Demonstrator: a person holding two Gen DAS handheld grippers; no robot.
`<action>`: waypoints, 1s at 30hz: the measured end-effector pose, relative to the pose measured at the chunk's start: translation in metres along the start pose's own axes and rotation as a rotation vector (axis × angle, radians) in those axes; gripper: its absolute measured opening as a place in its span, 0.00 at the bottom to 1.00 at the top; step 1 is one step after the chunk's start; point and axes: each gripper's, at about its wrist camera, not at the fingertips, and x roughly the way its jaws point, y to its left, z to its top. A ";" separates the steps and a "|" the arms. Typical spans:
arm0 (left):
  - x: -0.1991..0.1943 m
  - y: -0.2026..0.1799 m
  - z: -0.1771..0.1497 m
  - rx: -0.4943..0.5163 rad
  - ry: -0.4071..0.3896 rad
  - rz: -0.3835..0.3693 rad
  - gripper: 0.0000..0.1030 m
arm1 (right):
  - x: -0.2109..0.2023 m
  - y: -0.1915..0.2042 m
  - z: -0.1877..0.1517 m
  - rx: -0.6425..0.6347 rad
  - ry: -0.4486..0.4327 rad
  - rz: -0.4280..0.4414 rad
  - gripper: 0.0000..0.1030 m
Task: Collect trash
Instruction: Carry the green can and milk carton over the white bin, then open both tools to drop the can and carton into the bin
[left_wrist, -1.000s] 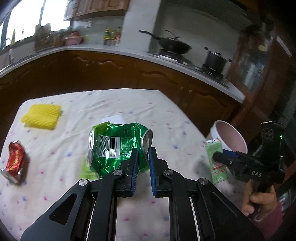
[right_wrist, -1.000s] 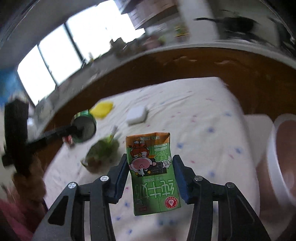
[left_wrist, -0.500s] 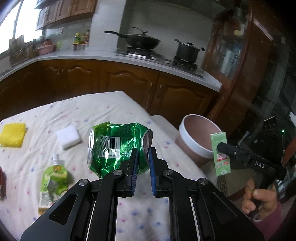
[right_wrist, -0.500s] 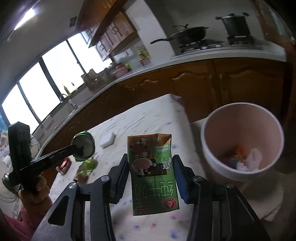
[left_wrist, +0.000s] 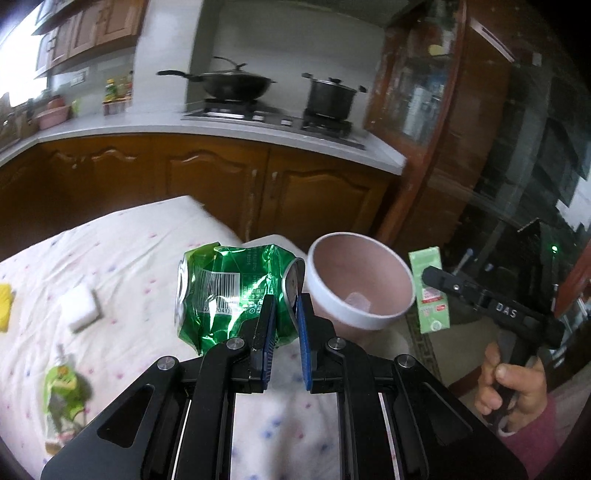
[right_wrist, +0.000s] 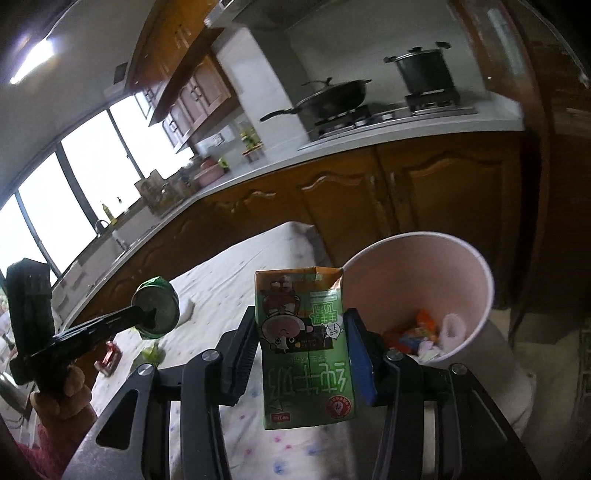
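My left gripper (left_wrist: 283, 306) is shut on the rim of a crushed green can (left_wrist: 229, 291), held in the air over the table's right end, just left of the pink bin (left_wrist: 360, 280). In the right wrist view that can (right_wrist: 157, 308) shows at the left in the other hand's tool. My right gripper (right_wrist: 301, 332) is shut on a green milk carton (right_wrist: 306, 343), held upside down beside the bin (right_wrist: 417, 295), whose bottom holds some wrappers. From the left wrist view the carton (left_wrist: 430, 291) hangs right of the bin.
On the spotted tablecloth (left_wrist: 129, 258) lie a white sponge (left_wrist: 82, 308), a green drink pouch (left_wrist: 61, 384) and a yellow cloth (left_wrist: 4, 306). A red crushed can (right_wrist: 109, 356) lies on the table too. Wooden cabinets (left_wrist: 221, 184) and a stove with a wok (left_wrist: 232, 83) stand behind.
Both grippers have swung right from over the table toward the pink bin, each still holding its item. The bin has come close and large into both views.
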 end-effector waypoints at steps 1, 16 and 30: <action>0.003 -0.004 0.003 0.005 0.001 -0.008 0.10 | -0.002 -0.004 0.002 0.006 -0.006 -0.011 0.45; 0.062 -0.064 0.038 0.076 0.046 -0.150 0.10 | -0.004 -0.049 0.031 0.074 -0.076 -0.102 0.45; 0.156 -0.097 0.036 0.095 0.202 -0.203 0.10 | 0.027 -0.084 0.036 0.145 -0.037 -0.135 0.45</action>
